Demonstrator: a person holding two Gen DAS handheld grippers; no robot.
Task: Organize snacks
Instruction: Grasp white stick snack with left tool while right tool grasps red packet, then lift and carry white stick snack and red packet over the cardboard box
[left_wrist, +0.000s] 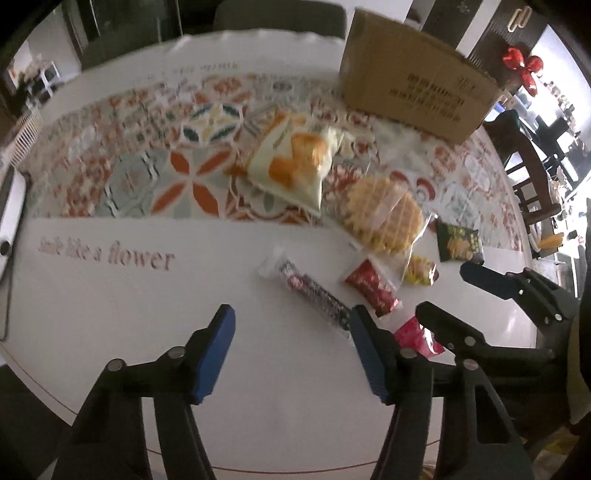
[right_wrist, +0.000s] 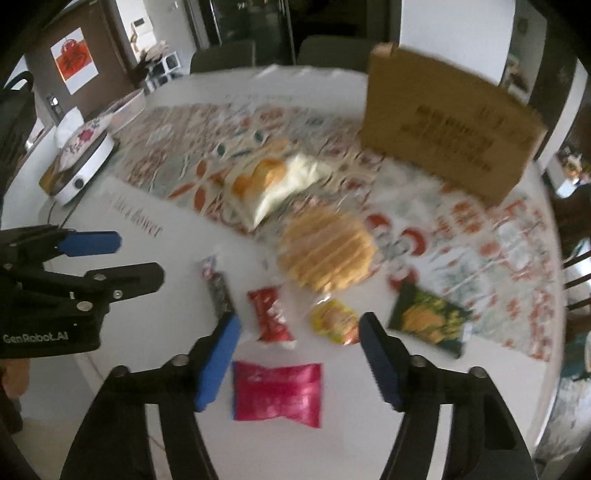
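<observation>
Right wrist view: my right gripper (right_wrist: 299, 332) hangs with fingers apart above the pink packet (right_wrist: 277, 395), nothing gripped; its long axis runs crosswise on the bench (right_wrist: 110, 369). Left gripper (left_wrist: 291, 328) is apart too, empty, beside the dark bar (left_wrist: 314, 295), which lies diagonally toward the box (left_wrist: 413, 88).

Matt brown cardboard box (left_wrist: 417, 92) on a smooth printed tablecloth (left_wrist: 110, 295). Glossy plastic wrappers: pink packet (right_wrist: 277, 395), red packet (right_wrist: 271, 314), green packet (right_wrist: 430, 319); clear film over the waffle (left_wrist: 384, 214). Black matt plastic gripper arms, blue ribbed pads (left_wrist: 214, 354).
</observation>
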